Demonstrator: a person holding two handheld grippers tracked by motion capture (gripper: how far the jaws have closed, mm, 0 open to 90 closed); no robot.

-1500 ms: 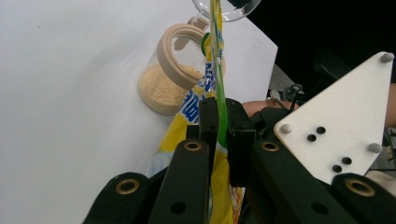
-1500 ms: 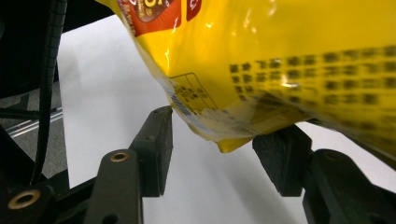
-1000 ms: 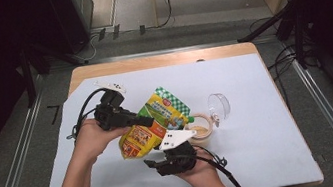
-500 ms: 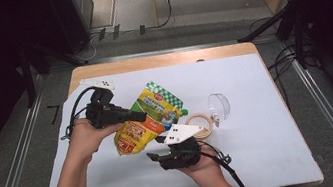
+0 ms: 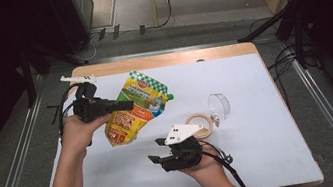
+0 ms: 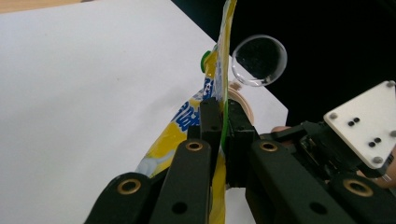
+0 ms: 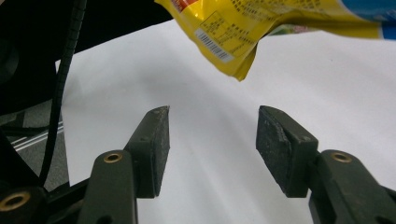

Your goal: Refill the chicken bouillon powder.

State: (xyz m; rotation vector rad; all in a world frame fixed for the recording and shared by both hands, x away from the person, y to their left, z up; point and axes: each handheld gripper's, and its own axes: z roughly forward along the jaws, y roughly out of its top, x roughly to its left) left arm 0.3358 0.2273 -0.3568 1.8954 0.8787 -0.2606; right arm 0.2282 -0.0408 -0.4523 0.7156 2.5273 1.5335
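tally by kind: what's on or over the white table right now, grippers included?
Grippers: 2, left gripper and right gripper
Yellow pouch: 1, clamped in the left gripper
Tape roll: 1
Clear round lid: 1
Total: 5

The pouch (image 5: 137, 106) is yellow with a green-and-white chequered top, a green cap, blue lettering and a white barcode patch. Both grippers are black; the right gripper (image 5: 160, 159) carries a white plate. The table (image 5: 270, 122) is white with a light wooden far edge.
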